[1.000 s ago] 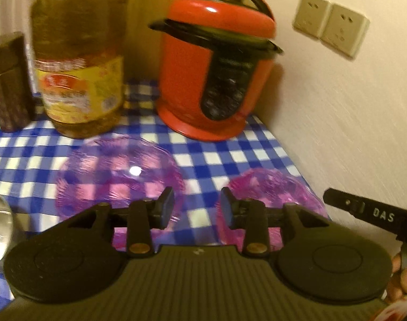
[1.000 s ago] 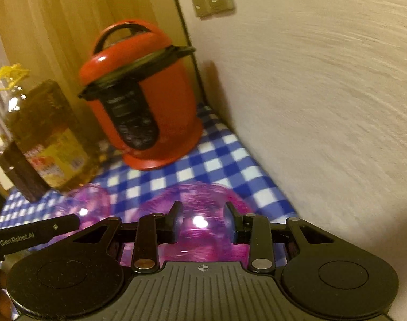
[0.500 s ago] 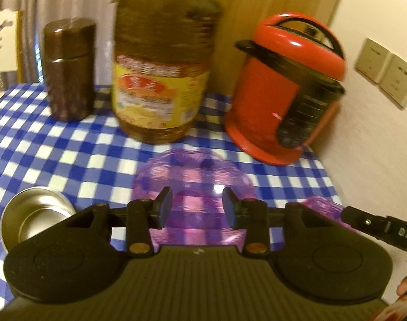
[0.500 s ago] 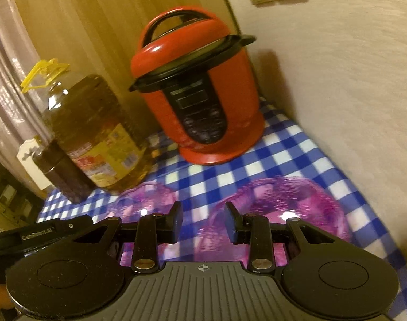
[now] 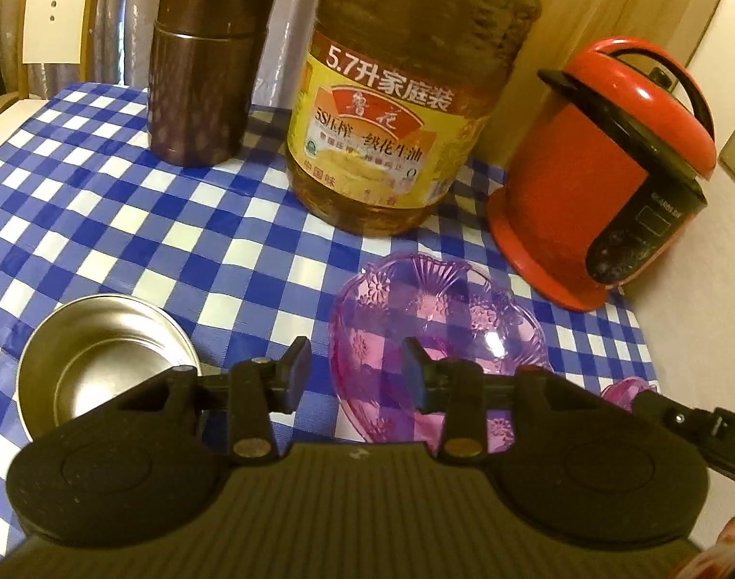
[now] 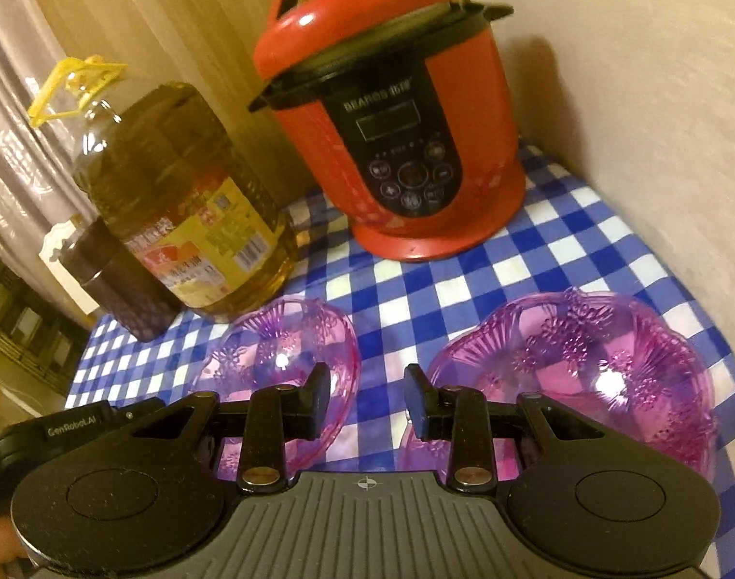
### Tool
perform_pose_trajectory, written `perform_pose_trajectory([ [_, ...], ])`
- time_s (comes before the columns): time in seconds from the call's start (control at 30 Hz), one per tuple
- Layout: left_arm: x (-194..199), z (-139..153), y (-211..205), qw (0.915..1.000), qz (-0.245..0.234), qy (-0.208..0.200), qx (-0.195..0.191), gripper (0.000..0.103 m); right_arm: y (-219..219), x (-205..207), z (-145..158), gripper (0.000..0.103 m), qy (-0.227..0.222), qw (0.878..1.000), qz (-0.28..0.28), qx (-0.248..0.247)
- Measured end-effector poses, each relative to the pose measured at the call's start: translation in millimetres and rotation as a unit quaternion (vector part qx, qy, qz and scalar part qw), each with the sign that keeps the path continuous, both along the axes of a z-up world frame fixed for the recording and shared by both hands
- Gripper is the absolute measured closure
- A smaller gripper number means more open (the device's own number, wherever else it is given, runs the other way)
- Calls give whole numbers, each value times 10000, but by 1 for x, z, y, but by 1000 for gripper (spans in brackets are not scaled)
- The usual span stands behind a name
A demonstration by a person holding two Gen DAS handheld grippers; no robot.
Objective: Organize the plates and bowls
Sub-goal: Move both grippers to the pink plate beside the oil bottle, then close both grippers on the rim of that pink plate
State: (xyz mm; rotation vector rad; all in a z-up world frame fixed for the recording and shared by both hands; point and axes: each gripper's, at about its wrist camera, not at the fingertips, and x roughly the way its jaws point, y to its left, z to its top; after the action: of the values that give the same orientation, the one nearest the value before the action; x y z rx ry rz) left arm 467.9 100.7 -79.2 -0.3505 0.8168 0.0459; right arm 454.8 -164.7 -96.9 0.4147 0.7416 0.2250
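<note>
Two clear purple plastic bowls sit on the blue checked tablecloth point(image 5: 126, 222). The left purple bowl point(image 5: 439, 323) lies just beyond my open, empty left gripper point(image 5: 355, 374); it also shows in the right wrist view point(image 6: 280, 352). The larger right purple bowl point(image 6: 575, 366) lies ahead and right of my open, empty right gripper point(image 6: 367, 403); only its rim point(image 5: 628, 391) shows in the left wrist view. A steel bowl point(image 5: 102, 362) sits upright at the near left.
A big oil bottle point(image 5: 396, 96) and a brown canister point(image 5: 208, 62) stand at the back. A red pressure cooker point(image 6: 391, 111) stands by the wall point(image 6: 657, 72) at the right. A chair point(image 5: 53, 9) is beyond the table.
Both grippers have swung to the left. The steel bowl has come into the left wrist view, and the right purple bowl has slid to the right in the right wrist view. Both stay open.
</note>
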Motion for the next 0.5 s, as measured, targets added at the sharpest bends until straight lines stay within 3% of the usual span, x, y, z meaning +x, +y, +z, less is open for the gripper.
perform_pose_trajectory([
  [0.5,11,-21,7,9998,43,191,-10,66,26,26,-27,69,230,9993,306,-41],
])
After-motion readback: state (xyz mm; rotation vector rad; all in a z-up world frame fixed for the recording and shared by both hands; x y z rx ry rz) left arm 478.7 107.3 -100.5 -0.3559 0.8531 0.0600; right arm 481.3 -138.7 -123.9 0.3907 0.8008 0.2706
